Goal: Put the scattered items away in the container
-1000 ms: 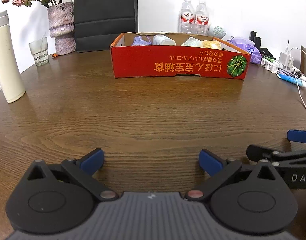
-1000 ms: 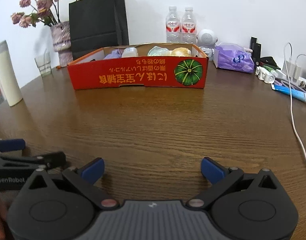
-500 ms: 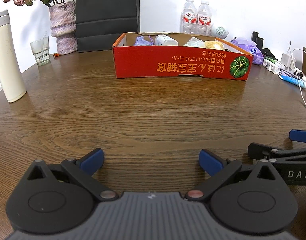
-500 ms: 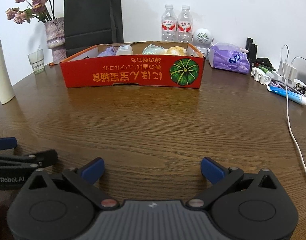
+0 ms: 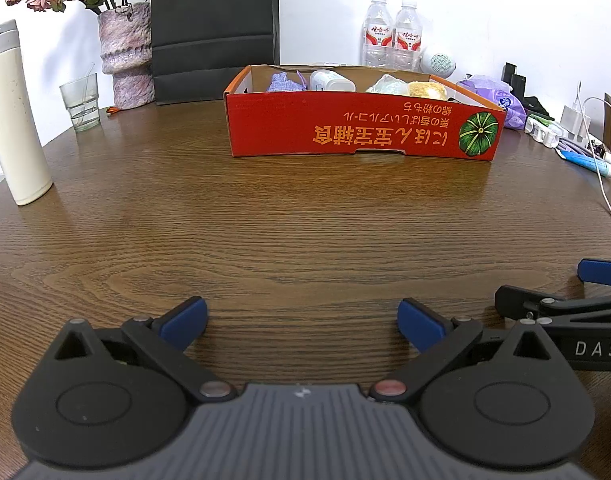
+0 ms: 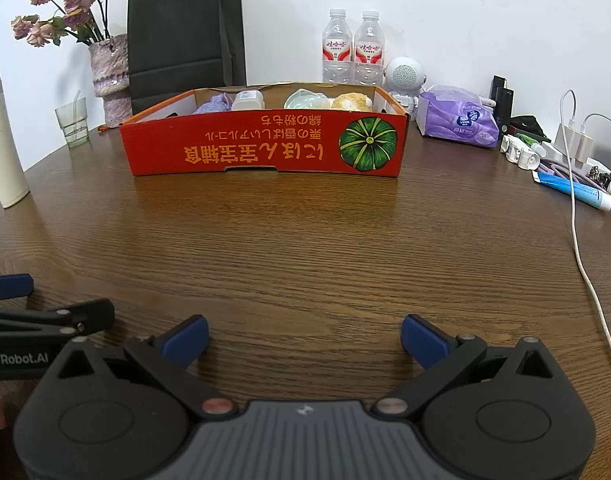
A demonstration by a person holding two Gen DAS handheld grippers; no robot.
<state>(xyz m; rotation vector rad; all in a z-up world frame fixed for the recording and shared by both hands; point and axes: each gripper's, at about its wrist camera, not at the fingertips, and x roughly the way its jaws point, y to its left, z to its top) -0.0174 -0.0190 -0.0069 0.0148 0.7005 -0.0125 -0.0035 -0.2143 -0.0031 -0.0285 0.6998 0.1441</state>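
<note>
A red cardboard box (image 5: pixel 361 132) (image 6: pixel 265 146) with orange lettering and a green pumpkin picture stands at the far middle of the brown wooden table. Inside it lie a purple pouch (image 5: pixel 283 82) (image 6: pixel 215 104), a white container (image 5: pixel 331 81) (image 6: pixel 247 101), a pale green wrapped item (image 5: pixel 387 84) (image 6: pixel 305 100) and a yellow item (image 5: pixel 427 90) (image 6: pixel 351 102). My left gripper (image 5: pixel 301 320) hovers open over bare wood near the front edge, holding nothing. Beside it, my right gripper (image 6: pixel 303 334) is open too, with nothing between its fingers.
Along the back stand a black paper bag (image 5: pixel 213 28), a vase of dried roses (image 5: pixel 125 64), a glass (image 5: pixel 81 104) and two water bottles (image 6: pixel 353 48). A cream flask (image 5: pixel 13 120) is at left. A purple tissue pack (image 6: pixel 457 122), chargers, cable (image 6: pixel 577 248) and tube (image 6: pixel 573 190) crowd the right.
Both grippers have shifted slightly, with the right wrist view swinging so the box sits more to the left. Both stay open and empty.
</note>
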